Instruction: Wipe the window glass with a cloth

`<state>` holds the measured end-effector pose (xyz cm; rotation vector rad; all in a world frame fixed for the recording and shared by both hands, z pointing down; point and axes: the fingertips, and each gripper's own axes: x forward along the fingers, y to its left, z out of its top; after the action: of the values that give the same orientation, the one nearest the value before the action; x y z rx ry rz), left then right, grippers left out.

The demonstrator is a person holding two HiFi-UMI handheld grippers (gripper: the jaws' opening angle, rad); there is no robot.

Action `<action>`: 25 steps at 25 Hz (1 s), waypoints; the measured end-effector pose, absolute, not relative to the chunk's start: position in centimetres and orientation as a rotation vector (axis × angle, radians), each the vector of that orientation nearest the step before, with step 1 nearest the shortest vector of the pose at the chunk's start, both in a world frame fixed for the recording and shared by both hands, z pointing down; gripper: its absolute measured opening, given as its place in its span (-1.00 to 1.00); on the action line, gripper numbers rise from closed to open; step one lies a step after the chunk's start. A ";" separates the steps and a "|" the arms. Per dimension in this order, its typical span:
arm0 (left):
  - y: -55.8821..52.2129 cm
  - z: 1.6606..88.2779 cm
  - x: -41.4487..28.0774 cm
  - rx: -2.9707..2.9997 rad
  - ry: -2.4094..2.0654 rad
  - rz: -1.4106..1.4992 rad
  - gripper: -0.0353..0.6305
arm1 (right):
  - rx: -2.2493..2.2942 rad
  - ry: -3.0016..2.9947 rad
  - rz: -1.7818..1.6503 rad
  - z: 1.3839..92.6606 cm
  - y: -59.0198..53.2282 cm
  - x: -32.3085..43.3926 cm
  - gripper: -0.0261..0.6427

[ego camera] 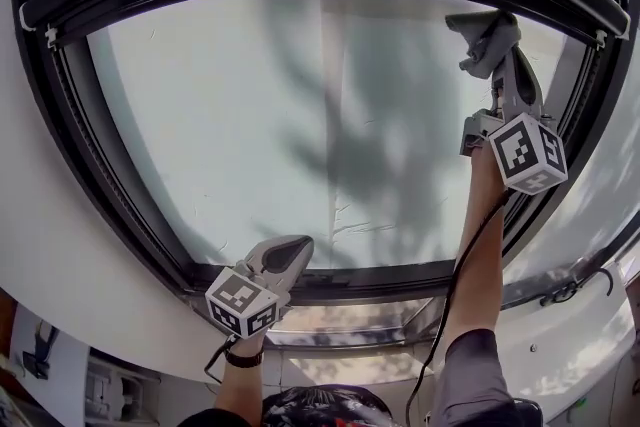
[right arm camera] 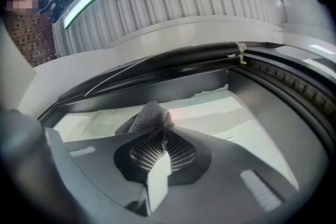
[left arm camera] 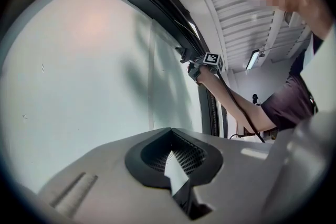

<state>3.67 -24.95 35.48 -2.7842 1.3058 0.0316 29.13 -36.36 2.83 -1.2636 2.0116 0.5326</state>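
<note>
The window glass (ego camera: 250, 115) fills the middle of the head view, pale, with a tree's shadow on it. My right gripper (ego camera: 492, 43) is raised to the pane's upper right corner, shut on a grey cloth (ego camera: 478, 25) that lies against the glass. In the right gripper view the cloth (right arm camera: 148, 114) bunches out of the shut jaws of the right gripper (right arm camera: 164, 139) over the glass (right arm camera: 220, 113). My left gripper (ego camera: 290, 253) rests low at the pane's bottom edge. In its own view the left gripper (left arm camera: 173, 153) is shut with nothing in it, beside the glass (left arm camera: 79, 71).
A black window frame (ego camera: 95, 175) rings the pane, with a sill rail (ego camera: 370, 283) along the bottom. A black cable (ego camera: 468, 260) hangs from the right gripper down the arm. Curved white wall (ego camera: 60, 295) surrounds the frame. Ceiling lights (right arm camera: 89, 0) show overhead.
</note>
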 end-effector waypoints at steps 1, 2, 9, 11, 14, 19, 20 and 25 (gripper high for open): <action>-25.1 35.6 4.0 -2.789 1.303 0.034 -0.91 | -1.283 1.998 0.517 3.0 -36.7 30.4 -0.88; -25.2 35.6 4.3 -2.793 1.300 0.037 -0.91 | -1.303 1.983 0.503 3.1 -37.1 31.6 -0.88; -25.8 36.0 5.6 -2.819 1.291 0.052 -0.91 | -1.483 1.881 0.493 3.6 -38.2 38.1 -0.88; -26.0 36.0 5.8 -2.815 1.288 0.043 -0.91 | -1.541 1.863 0.510 3.8 -38.2 39.1 -0.88; -26.4 35.7 5.5 -2.800 1.288 0.045 -0.91 | -1.620 1.865 0.535 4.0 -37.9 39.6 -0.88; -26.5 34.8 3.6 -2.768 1.305 0.066 -0.91 | -1.666 1.854 0.584 4.1 -37.5 39.4 -0.88; -26.5 34.5 3.2 -2.761 1.310 0.072 -0.91 | -1.668 1.850 0.597 4.0 -37.2 39.2 -0.88; -26.3 34.6 0.3 -2.743 1.356 0.089 -0.91 | -1.682 1.851 0.669 2.7 -34.7 36.2 -0.88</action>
<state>0.27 -26.30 34.58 -2.7427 1.3556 0.0893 36.19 -34.65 2.71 -1.6818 1.8515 0.6689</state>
